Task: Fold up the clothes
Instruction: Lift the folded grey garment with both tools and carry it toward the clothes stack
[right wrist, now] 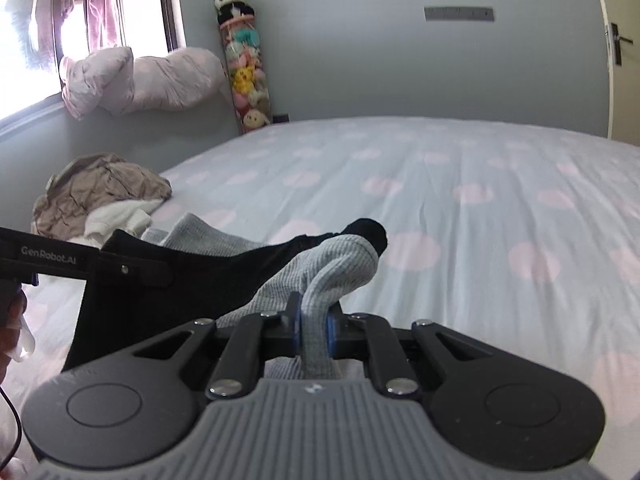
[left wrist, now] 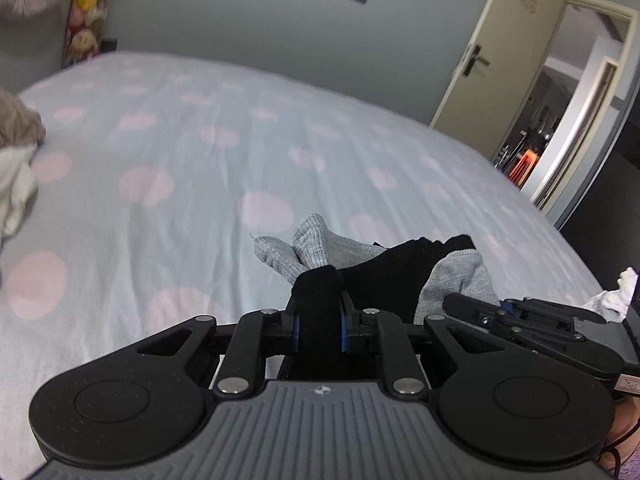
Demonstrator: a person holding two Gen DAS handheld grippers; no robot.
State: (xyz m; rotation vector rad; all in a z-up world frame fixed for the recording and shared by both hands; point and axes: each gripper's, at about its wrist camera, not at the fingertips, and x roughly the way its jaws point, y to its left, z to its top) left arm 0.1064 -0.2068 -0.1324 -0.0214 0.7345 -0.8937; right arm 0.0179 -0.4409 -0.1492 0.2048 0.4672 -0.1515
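The left tongs (left wrist: pixel 319 330) pinch the black part of a grey-and-black garment (left wrist: pixel 360 264); the right tongs (right wrist: pixel 313 330) pinch its grey part. It seems to hang between them, long axis running tongs to tongs above the bed (right wrist: pixel 460 184).

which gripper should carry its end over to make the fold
Probably the right gripper: it pinches the grey end of the garment, with open bedsheet ahead. The left gripper clamps the black end as anchor.

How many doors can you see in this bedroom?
1 for certain: a cream panel door with a dark lever handle, swung open at the right of the left wrist view; the right wrist view shows its edge. Others may lie beyond the doorway.
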